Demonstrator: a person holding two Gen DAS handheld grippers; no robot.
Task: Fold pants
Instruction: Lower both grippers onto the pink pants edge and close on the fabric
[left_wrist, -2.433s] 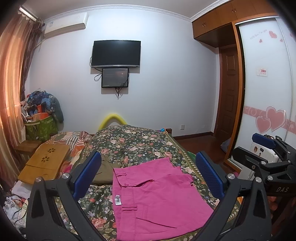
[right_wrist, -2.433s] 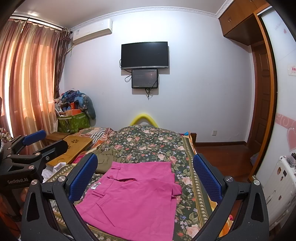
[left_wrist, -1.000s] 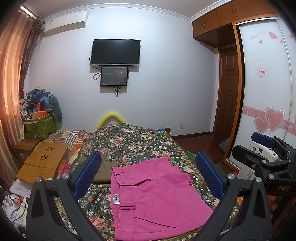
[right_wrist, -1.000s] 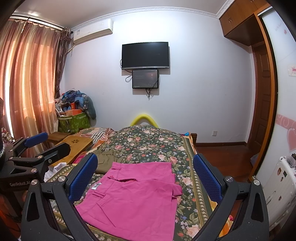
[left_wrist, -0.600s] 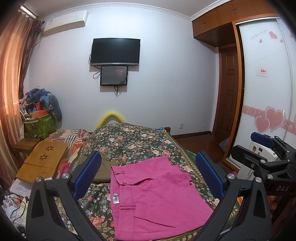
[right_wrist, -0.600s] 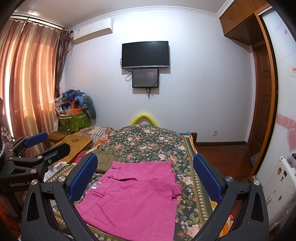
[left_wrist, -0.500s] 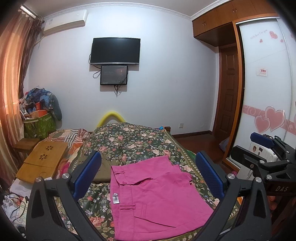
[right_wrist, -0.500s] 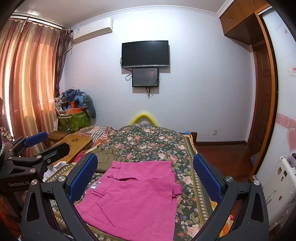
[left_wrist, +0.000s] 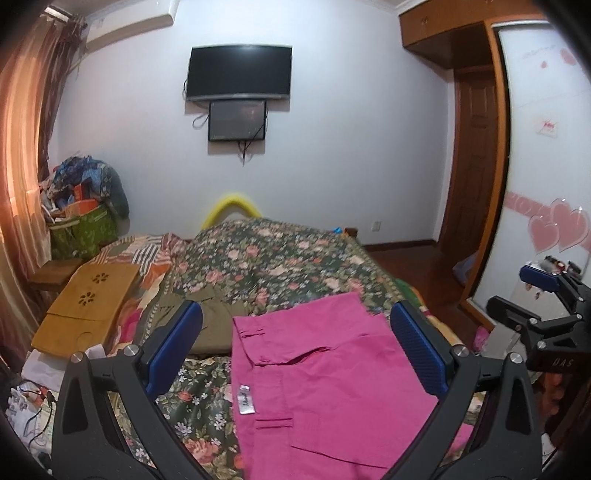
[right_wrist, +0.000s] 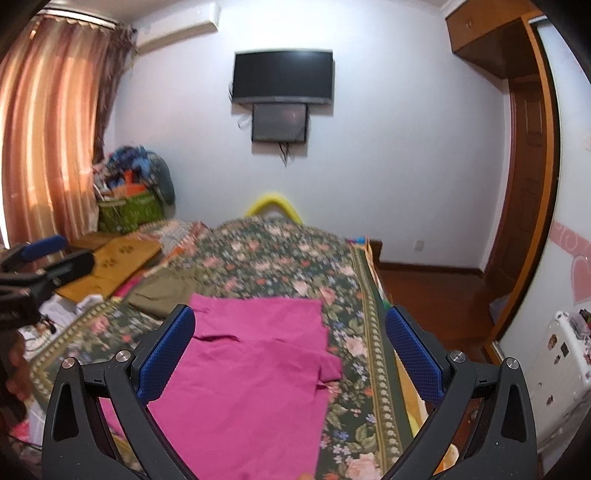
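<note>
Your left gripper (left_wrist: 295, 350) and right gripper (right_wrist: 290, 352) both hover with fingers spread wide, holding nothing. Below them, the folded magenta cotton pants (left_wrist: 325, 384) lie flat on the dark floral bedspread (left_wrist: 273, 262).

Bright pink pants (left_wrist: 325, 384) lie folded and flat on the near end of a floral bedspread (left_wrist: 273, 258), waistband toward the left with a small white label (left_wrist: 244, 400) showing, one fabric corner jutting right.

Home bedroom: floral bed (left_wrist: 280, 266); wall television (left_wrist: 239, 72); wardrobe (left_wrist: 546, 147).
</note>
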